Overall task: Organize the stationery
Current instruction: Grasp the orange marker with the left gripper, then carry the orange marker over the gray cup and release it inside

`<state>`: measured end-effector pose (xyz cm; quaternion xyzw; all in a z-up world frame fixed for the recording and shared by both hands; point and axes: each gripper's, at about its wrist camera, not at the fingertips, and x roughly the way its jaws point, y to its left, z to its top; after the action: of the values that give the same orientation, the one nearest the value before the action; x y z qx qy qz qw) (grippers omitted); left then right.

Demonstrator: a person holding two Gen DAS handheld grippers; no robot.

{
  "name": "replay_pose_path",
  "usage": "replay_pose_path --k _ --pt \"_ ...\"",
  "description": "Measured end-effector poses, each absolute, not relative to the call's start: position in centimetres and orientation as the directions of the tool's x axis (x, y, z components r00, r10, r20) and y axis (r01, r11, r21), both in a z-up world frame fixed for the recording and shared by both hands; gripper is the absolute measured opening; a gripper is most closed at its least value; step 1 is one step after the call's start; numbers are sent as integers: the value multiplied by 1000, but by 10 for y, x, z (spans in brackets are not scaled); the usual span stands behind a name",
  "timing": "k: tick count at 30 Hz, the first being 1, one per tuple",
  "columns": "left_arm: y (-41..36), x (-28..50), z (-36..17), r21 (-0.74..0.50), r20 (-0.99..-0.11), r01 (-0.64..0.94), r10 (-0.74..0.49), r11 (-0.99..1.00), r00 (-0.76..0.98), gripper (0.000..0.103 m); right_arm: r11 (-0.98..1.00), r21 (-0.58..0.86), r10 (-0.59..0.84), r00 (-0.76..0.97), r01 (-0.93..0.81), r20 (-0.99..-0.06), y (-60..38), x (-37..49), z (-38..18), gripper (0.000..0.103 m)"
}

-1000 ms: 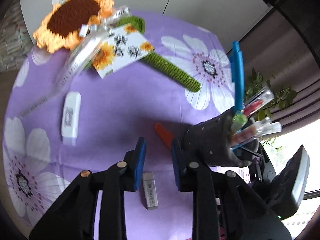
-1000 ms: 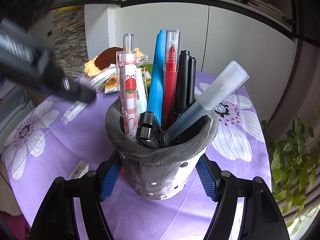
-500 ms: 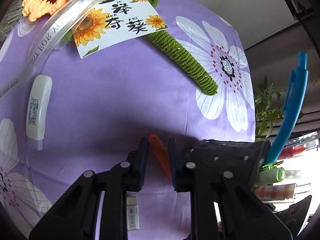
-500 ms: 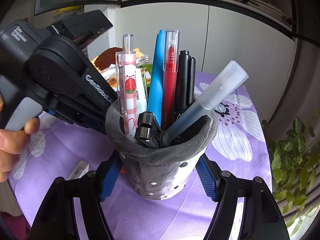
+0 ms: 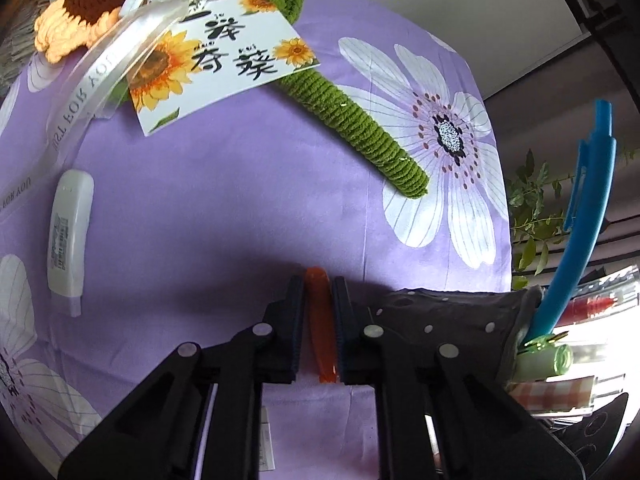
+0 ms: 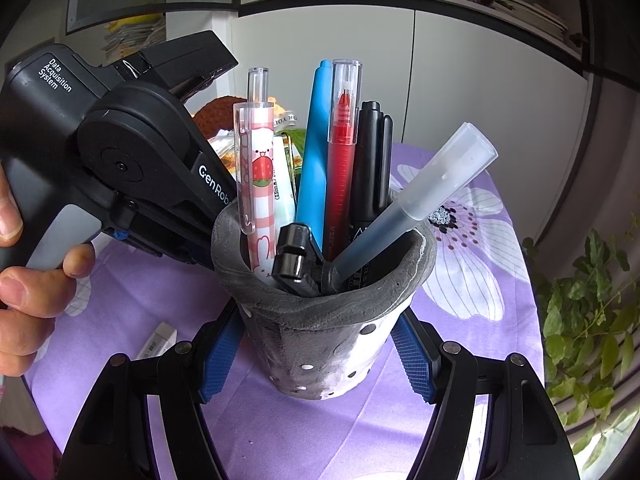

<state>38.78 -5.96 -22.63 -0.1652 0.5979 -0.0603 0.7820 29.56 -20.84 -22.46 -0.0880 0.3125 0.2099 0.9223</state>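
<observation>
An orange pen (image 5: 320, 320) lies on the purple flowered cloth, and my left gripper (image 5: 318, 292) has its jaws closed against both sides of it. The grey pen cup (image 6: 324, 320) stands on the cloth, full of pens, among them a blue pen (image 6: 318, 152), a red one (image 6: 342, 148) and a frosted-cap pen (image 6: 432, 184). My right gripper (image 6: 316, 356) is shut on the cup's lower wall. The cup (image 5: 448, 320) also shows at the right of the left wrist view. The left gripper's body (image 6: 120, 152) sits just left of the cup.
A white correction tape (image 5: 70, 236) lies at the left. A crocheted sunflower (image 5: 100, 4) with a green stem (image 5: 360, 120) and a card (image 5: 224, 64) lies at the back. A small eraser (image 6: 158, 340) lies near the cup. A plant (image 6: 592, 320) stands beyond the table's right edge.
My left gripper moved forward and down over the orange pen and its jaws closed on it. The right gripper and the cup have not moved.
</observation>
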Motion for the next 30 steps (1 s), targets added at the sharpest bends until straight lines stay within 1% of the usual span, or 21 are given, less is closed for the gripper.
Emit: replay_pose_path --k 4,10,13,20,24,30 --pt "-53 387 -216 -245 -921 -70 -210 967 329 11 896 -35 331 717 -443 -613 -207 295 -224 72" --pt "-35 384 -215 -140 -931 -62 -111 988 348 11 895 -29 336 716 -445 -612 -209 295 -224 72" --pt "-35 386 -224 -148 -942 -57 -123 987 314 11 895 -32 335 716 -445 -612 -207 293 -224 72" --pt "-41 389 -233 -116 -955 -56 -96 992 282 12 895 -32 335 716 -445 -612 -208 294 -224 72" --pt "-43 389 -231 -106 -953 -56 -86 993 292 12 895 -30 336 716 -446 -613 -208 293 -224 72" --pt "-45 384 -225 -135 -939 -46 -113 990 324 11 895 -30 336 716 -446 -613 -208 293 -224 72"
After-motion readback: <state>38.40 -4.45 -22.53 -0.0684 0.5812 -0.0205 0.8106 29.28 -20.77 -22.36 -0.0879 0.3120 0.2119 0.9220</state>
